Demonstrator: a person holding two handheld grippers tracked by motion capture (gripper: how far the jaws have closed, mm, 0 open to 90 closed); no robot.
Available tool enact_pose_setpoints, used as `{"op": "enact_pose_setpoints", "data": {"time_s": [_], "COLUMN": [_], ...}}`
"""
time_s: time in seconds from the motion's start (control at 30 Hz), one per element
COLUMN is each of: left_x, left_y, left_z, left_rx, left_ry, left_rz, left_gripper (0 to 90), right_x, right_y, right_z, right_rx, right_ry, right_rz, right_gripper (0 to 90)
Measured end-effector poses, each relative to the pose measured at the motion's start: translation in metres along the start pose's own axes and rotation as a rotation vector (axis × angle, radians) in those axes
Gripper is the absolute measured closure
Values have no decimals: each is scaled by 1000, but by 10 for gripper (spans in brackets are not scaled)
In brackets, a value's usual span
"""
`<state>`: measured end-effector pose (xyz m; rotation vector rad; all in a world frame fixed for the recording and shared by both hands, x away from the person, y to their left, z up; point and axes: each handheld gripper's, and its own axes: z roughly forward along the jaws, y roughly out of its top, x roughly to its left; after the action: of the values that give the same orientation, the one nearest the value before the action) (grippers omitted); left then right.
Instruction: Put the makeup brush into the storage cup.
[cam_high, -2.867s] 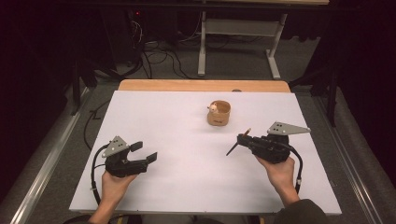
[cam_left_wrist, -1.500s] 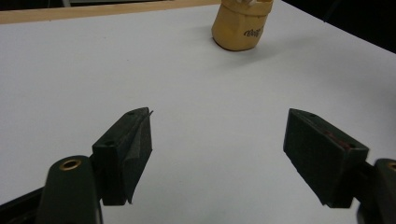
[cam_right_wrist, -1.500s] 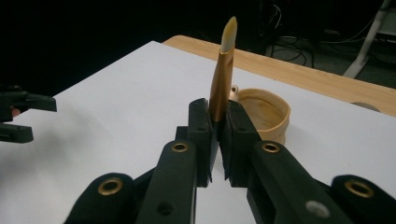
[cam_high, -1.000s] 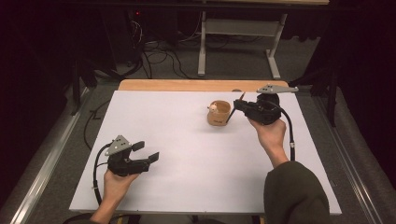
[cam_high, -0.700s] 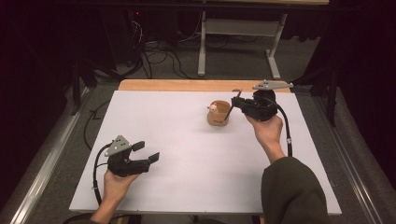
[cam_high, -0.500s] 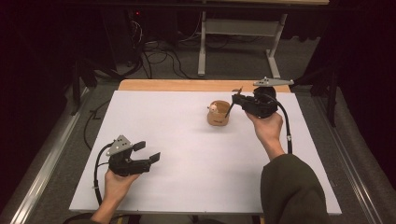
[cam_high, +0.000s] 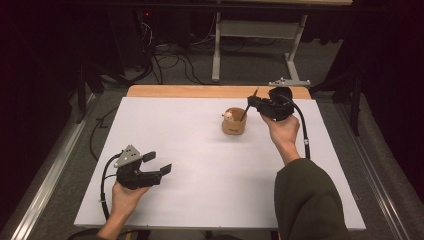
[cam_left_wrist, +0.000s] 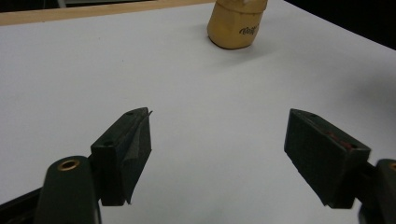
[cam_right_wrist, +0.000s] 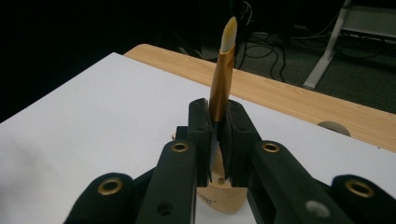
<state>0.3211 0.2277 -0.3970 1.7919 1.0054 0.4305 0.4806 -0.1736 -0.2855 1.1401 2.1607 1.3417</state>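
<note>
Clamping a slim gold-ferruled makeup brush (cam_right_wrist: 223, 77) tightly, the right gripper (cam_high: 255, 102) tilts its handle into the small tan wooden cup (cam_high: 233, 121) for stowing, while the left gripper (cam_high: 159, 162) rests wide, empty.

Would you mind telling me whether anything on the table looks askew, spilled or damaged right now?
Nothing stands out. The tan cup stands upright on the white table with no spill around it. The right gripper is shut on a gold brush just above the cup, and the left gripper rests open, apart from it.

dark script on the wooden cup (cam_left_wrist: 236, 25), not legible.
</note>
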Motion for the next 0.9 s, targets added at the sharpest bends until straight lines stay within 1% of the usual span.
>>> {"op": "enact_pose_setpoints", "data": {"time_s": [0.07,0.23,0.27,0.47,0.6,0.63,0.73,0.77,0.8,0.9], "left_x": [0,0,0,0,0,0,-1,0,-1,0], "left_y": [0,0,0,0,0,1,0,0,0,1], "left_z": [0,1,2,1,2,2,3,2,2,2], "left_rx": [-4,0,-1,-3,3,1,4,3,5,-1], "left_ry": [-8,-9,-10,-8,-9,-3,-9,-4,-9,-8], "left_rz": [-7,-4,-5,-7,-4,2,-1,4,-1,-1], "left_gripper": [233,233,233,233,233,234,234,234,234,234], "right_x": [0,-1,-1,-4,-5,-5,-5,-5,-5,-5], "right_y": [1,4,5,4,5,5,3,3,3,3], "right_z": [3,9,11,19,23,24,27,28,29,32], "right_rx": [5,5,9,27,33,35,45,49,51,54], "right_ry": [-8,-21,-24,-34,-42,-44,-51,-53,-55,-55], "right_rz": [5,4,12,17,19,19,14,14,11,11], "right_gripper": [855,855,855,855,854,854,854,854,854,854]}}
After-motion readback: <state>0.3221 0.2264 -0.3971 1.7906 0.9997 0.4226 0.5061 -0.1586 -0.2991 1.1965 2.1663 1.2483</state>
